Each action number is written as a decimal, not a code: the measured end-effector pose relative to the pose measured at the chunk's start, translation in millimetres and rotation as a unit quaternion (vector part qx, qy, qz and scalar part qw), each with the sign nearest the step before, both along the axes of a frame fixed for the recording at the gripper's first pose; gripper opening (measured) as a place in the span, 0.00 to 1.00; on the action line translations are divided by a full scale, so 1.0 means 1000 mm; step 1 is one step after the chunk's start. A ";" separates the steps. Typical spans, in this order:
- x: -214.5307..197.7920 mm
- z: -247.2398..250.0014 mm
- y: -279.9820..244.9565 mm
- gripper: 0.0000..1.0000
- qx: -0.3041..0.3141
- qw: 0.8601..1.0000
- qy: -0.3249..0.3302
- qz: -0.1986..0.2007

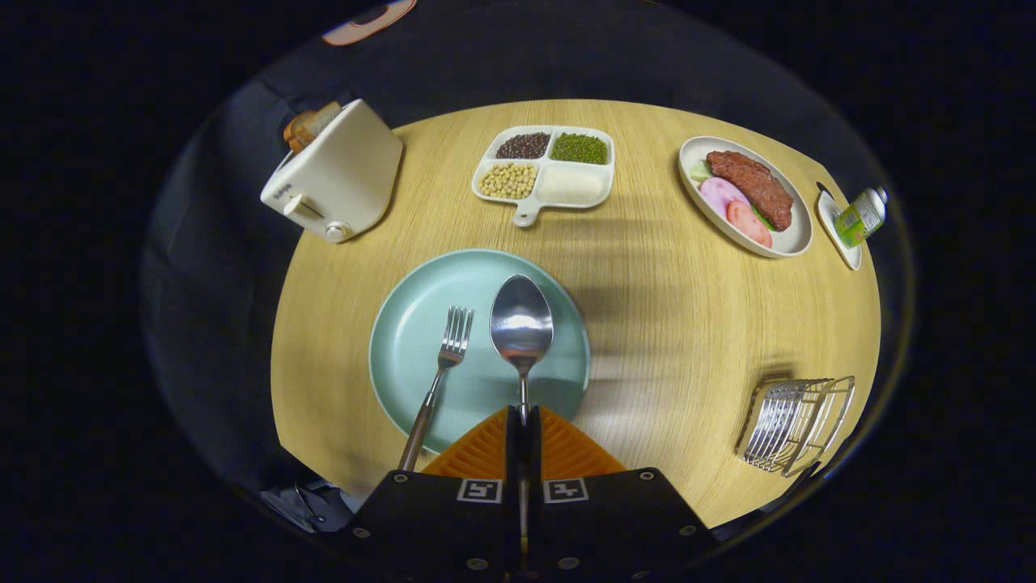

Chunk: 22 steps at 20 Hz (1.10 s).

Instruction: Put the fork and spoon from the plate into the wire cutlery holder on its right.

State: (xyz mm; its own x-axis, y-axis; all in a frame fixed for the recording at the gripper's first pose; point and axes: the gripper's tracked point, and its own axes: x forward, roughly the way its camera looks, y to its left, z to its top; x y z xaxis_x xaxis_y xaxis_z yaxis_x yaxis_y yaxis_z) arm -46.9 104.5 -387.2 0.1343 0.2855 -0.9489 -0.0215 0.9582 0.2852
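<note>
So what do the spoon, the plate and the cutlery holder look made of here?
Spoon, its handle clamped between the shut fingers: polished metal, probably steel, with a mirror-like glare in the bowl. Plate: matte pale-green ceramic or melamine; the even, dull surface leaves it open. Cutlery holder: shiny silver metal wire, thin parallel rods.

Item count on the round wooden table (647,324): one fork (441,368); one spoon (522,328); one pale green plate (405,340); one wire cutlery holder (797,425); one toaster (336,174) holding bread; one four-compartment tray (544,172) of grains; one oval dish (749,198) of food; one small dish (834,227); one green bottle (860,217). One gripper (522,425), with two fingers closed on the spoon handle.
</note>
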 end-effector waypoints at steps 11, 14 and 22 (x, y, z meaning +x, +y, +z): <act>-0.051 0.066 -0.162 0.04 -0.047 0.990 -0.062 -0.118; -0.067 0.068 -0.207 0.04 -0.072 0.985 -0.066 -0.139; -0.095 0.038 -0.247 0.04 -0.094 0.989 -0.033 -0.110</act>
